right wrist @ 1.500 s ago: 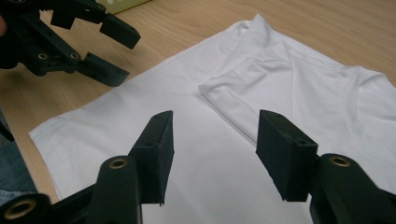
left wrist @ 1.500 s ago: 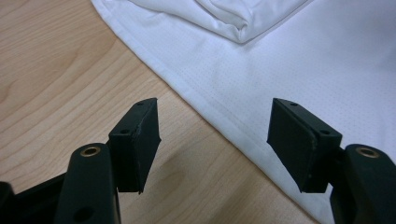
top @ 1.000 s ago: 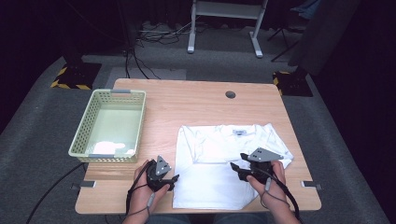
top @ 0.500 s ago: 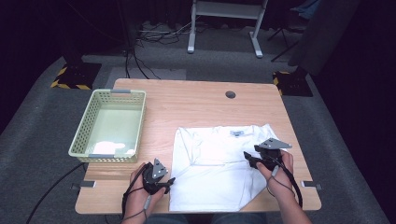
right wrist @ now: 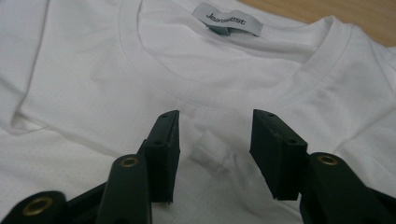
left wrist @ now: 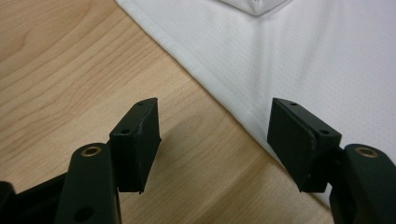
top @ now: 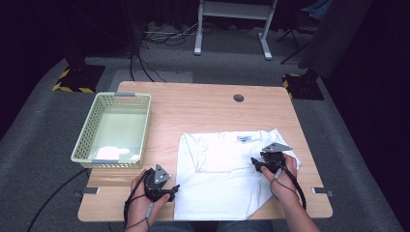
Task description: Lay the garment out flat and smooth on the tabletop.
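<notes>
A white T-shirt (top: 222, 174) lies flat on the wooden table (top: 203, 111), collar at the far side and its left sleeve folded in. My left gripper (top: 172, 188) sits low at the shirt's near left edge. Its jaws have just been opening and stand open over bare wood, with the hem (left wrist: 243, 116) running under the right jaw. My right gripper (top: 255, 163) rests on the shirt's right half, below the collar label (right wrist: 227, 19). Its jaws have just been closing. They stand open around a small raised pinch of fabric (right wrist: 210, 156) without pressing it.
A pale green basket (top: 87, 140) stands at the table's left with something white (top: 111, 153) inside. A round cable hole (top: 238, 98) is near the far edge. Cables and a white stand (top: 232, 29) are on the floor beyond.
My right gripper has moved away from me over the shirt toward the collar and come lower. The left gripper has stayed in place at the hem.
</notes>
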Tool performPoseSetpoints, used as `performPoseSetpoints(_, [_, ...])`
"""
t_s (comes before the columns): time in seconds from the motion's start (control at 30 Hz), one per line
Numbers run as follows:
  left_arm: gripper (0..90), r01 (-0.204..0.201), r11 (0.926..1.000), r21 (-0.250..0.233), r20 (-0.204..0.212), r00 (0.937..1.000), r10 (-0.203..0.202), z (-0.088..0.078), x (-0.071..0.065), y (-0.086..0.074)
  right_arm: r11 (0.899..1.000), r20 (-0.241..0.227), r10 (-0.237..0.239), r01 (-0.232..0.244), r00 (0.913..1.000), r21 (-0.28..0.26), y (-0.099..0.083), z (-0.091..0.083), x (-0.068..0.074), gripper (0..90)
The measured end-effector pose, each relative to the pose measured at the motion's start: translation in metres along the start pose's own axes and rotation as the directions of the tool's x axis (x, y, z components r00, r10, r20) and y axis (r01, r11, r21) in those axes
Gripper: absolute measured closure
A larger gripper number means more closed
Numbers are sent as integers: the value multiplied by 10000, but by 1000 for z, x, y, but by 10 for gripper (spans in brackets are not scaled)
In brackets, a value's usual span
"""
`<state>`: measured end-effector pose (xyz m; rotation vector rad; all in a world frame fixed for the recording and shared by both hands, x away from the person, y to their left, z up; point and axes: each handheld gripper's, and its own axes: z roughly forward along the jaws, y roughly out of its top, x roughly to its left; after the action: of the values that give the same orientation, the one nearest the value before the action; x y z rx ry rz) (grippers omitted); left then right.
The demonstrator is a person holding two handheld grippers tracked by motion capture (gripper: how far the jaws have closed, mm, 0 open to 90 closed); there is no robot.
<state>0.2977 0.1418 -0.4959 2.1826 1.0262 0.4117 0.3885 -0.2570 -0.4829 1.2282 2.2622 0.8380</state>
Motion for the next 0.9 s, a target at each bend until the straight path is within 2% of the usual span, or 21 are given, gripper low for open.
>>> performPoseSetpoints(0.1, [339,-38,9999,-131,-65,10000,37,-1,0,0,9991,-69,-58,61,10000,409,-2,4,0,677])
performPoseSetpoints(0.17, [337,-60,9998,-177,-33,10000,59,-1,0,1,9988,-378,92,-74,9992,475,-2,3,-2,792])
performPoseSetpoints(0.23, [333,-118,9998,-169,30,9999,119,0,-1,1,9986,-494,66,-40,9988,527,-2,0,-3,844])
performPoseSetpoints(0.5, [334,-276,9991,-328,221,9994,283,5,-4,10,9999,-434,140,-140,9990,-1,-7,-23,-6,852])
performPoseSetpoints(0.63, [335,-310,9988,-382,314,9990,322,9,-6,14,9991,-356,288,-299,9989,-292,-15,-41,-11,854])
performPoseSetpoints(0.9, [336,-411,9978,-524,469,9980,435,15,-11,21,9970,-125,587,-593,9982,-499,-33,-69,-20,854])
